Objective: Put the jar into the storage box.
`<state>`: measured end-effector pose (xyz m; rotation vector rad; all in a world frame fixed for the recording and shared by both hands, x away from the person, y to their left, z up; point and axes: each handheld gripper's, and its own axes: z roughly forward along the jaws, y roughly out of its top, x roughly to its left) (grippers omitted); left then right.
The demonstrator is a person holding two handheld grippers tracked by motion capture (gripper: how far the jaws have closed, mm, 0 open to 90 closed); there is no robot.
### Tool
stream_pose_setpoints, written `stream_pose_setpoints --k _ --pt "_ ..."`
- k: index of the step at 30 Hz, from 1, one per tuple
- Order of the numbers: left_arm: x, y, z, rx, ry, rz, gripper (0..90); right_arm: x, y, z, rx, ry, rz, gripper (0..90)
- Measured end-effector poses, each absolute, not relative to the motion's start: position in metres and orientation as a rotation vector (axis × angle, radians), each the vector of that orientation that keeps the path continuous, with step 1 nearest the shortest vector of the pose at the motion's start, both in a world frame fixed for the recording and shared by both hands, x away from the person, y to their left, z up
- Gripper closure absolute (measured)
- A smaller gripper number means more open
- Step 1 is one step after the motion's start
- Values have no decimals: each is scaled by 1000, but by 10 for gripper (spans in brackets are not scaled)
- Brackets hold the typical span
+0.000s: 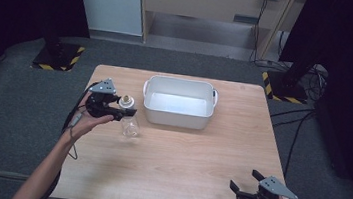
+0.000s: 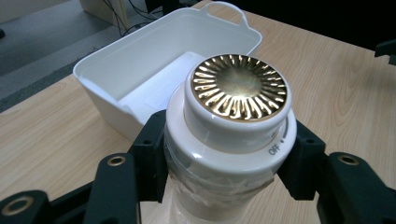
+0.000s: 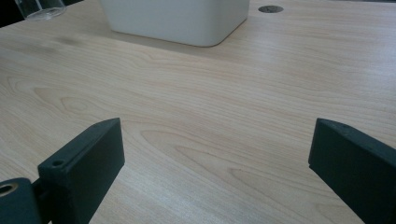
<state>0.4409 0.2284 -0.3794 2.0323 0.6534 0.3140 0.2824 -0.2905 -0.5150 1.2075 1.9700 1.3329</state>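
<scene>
Transport is the step in hand: left gripper (image 1: 122, 111) clamps the jar (image 2: 219, 154) by its neck beside the tub (image 1: 177, 117), right gripper (image 1: 246, 182) idle and agape, so next comes carrying it over the rim.

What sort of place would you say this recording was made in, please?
Probably a lab or test room: a bare wooden table on grey carpet, black curtains at the sides, and cables trailing across the floor.

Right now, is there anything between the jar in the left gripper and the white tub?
Nothing visible does. The left gripper is shut on the jar just under its white cap, and the tub is next to it. Bare table lies between them, and the tub looks empty.
</scene>
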Motion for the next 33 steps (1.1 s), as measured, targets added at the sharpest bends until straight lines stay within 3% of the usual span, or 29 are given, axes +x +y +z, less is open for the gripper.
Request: stream_pose_setpoints --k 33 --pt "480 145 -332 2043 580 303 428 282 -292 -515 1205 1969 1344 39"
